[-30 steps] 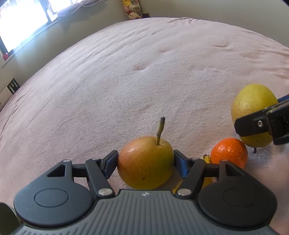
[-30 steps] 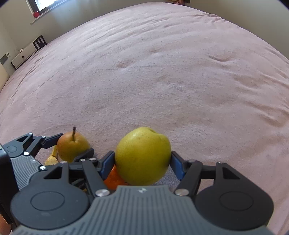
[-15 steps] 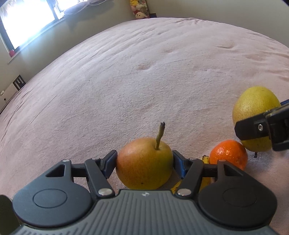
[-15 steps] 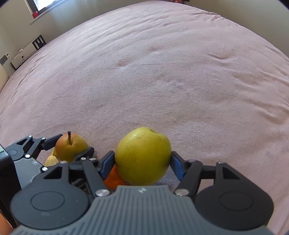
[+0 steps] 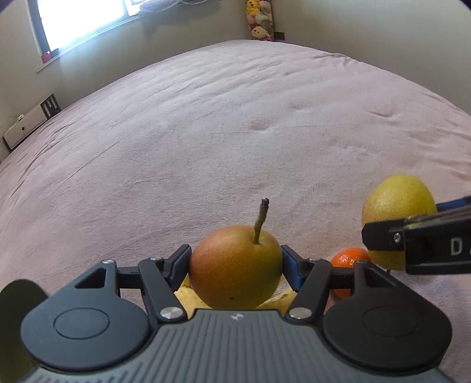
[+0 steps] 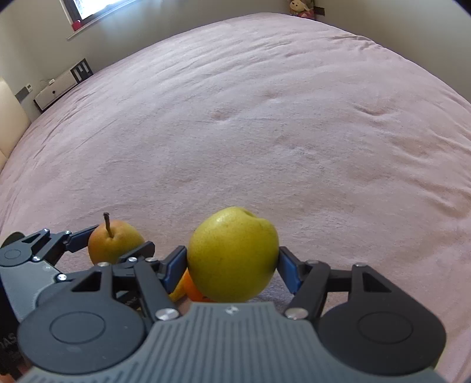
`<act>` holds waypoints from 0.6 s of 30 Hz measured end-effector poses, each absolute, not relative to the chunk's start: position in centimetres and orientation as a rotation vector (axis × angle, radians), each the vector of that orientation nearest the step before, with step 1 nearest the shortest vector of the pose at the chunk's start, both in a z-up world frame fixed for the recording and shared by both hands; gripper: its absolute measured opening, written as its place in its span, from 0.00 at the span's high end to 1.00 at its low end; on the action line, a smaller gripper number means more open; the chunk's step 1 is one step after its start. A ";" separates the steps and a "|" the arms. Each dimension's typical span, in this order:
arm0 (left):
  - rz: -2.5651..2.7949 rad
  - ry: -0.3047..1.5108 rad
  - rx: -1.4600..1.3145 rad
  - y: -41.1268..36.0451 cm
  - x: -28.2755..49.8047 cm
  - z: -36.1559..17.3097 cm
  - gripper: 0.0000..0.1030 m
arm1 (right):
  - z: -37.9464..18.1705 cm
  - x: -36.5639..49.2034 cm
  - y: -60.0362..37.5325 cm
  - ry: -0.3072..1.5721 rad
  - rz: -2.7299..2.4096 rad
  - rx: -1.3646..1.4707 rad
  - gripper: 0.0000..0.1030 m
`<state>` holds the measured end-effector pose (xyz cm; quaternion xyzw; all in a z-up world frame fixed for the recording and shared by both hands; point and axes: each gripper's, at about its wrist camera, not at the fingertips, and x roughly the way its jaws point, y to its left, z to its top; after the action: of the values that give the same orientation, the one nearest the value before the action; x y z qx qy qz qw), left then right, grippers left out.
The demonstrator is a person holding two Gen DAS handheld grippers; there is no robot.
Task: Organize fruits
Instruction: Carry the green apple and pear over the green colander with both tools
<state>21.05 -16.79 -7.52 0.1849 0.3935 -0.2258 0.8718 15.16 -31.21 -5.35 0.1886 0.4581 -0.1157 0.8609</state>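
Left wrist view looked over a wide bed under a pink plush blanket (image 5: 235,132), its nap creased and dimpled, with a bright window (image 5: 82,23) and a heap of soft toys (image 5: 260,17) against the far wall. The left gripper (image 5: 235,265) clasped a russet pear (image 5: 235,266) with its stem upright, its jaws having just closed a little onto it. The right gripper (image 6: 232,265) grasped a yellow-green pear (image 6: 232,256). Beneath them lay a mandarin (image 5: 348,260) and a banana (image 5: 188,294). Both pears were round and smooth, so either could probably slip from its pads and roll off across the soft, yielding cover.
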 end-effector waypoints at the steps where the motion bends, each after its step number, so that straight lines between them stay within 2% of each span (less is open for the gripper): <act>1: -0.467 0.825 0.371 -16.5 21.0 -7.0 0.28 | -5.2 15.1 -31.1 0.959 -0.237 0.398 0.38; 18: -0.310 0.854 0.307 -9.5 17.6 -0.6 0.28 | -0.8 13.3 -25.7 0.894 -0.093 0.375 0.38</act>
<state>17.58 -9.52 -0.63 0.1478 0.4107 -0.1489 0.8873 13.30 -25.67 -0.82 0.1804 0.4297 -0.0446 0.8836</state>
